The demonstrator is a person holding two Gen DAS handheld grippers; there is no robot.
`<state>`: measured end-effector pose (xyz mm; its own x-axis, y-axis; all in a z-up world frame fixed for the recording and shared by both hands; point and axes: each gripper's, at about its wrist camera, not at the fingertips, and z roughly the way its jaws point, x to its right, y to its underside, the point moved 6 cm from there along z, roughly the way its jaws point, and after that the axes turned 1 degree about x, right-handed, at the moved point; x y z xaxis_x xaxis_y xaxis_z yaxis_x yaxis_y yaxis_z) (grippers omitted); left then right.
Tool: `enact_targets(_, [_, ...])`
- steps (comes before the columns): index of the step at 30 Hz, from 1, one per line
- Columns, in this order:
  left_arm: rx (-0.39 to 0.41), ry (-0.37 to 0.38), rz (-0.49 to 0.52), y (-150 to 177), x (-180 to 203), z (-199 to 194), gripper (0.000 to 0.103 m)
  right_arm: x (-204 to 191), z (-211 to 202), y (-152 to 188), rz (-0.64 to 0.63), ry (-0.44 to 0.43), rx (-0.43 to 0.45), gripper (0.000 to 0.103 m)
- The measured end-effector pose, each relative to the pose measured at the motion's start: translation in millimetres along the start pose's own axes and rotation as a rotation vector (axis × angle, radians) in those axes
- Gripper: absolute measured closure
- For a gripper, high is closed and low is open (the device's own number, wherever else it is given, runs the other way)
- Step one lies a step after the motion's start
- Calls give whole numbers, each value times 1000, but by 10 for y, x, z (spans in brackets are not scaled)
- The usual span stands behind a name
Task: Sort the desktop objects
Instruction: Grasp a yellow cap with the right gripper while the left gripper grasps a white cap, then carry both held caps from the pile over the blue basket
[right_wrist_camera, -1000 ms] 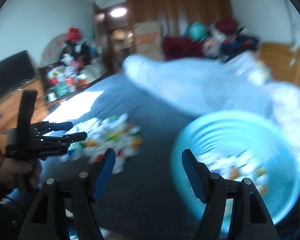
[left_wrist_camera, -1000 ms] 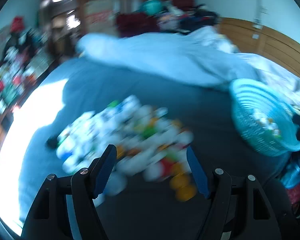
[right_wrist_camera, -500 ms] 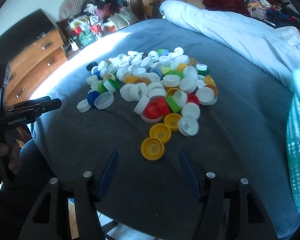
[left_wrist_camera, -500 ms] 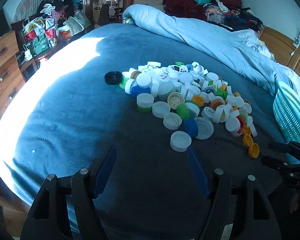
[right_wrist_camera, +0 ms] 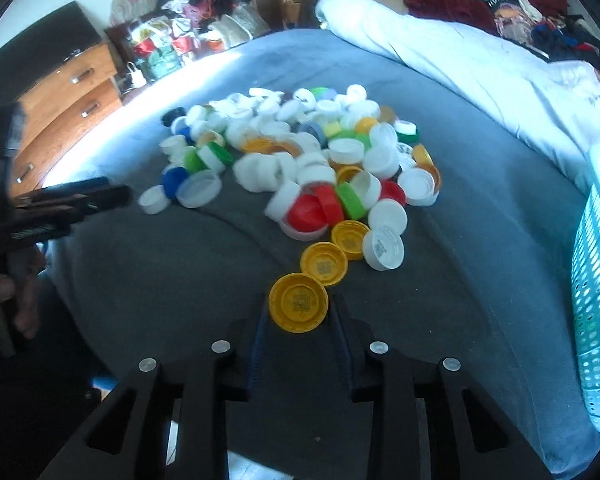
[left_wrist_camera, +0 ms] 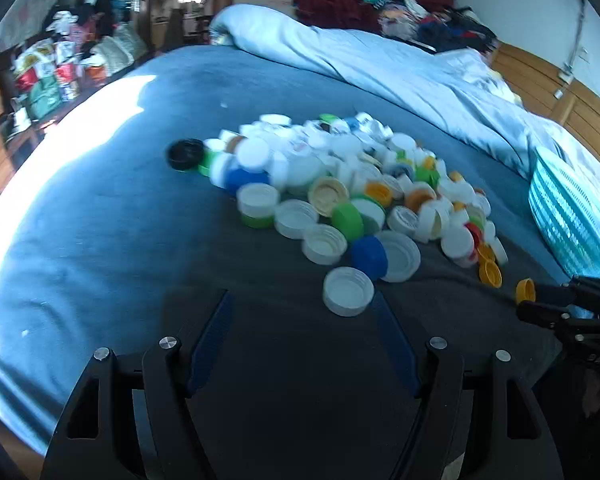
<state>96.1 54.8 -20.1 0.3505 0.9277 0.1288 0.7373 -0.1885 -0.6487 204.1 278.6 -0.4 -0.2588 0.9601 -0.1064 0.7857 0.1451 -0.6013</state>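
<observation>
Right tongs (right_wrist_camera: 299,312) have just snapped closed and now pinch a yellow cap (right_wrist_camera: 299,303) at the near edge of the cap pile (right_wrist_camera: 300,168) on the bed (right_wrist_camera: 148,280). Left tongs (left_wrist_camera: 304,344) hang spread apart, gripping nothing, a white cap (left_wrist_camera: 348,291) just ahead of their tips. The turquoise basket (right_wrist_camera: 596,288) sits off to the right.

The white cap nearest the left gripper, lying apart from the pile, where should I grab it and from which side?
Probably by its ribbed side wall, coming down from above at the near side. The white cap lies flat, open side up, at the pile's near edge, with bare blanket on its near side. The left gripper is open wide enough to straddle the rim.
</observation>
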Motion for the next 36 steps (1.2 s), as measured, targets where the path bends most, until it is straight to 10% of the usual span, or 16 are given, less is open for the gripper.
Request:
enact_targets(9, [-8,-9,110,-25,185,313,37,-62,3,-19,7,-17,-1,70])
enact_targets(13, [-6,-39,106,-39,183,301,78,-93,-36,-83,9,-25,8,70])
enact_targets(36, [52,-100,102,-461,688,-692,78,-603,-915,-687,-87,-63,198,70])
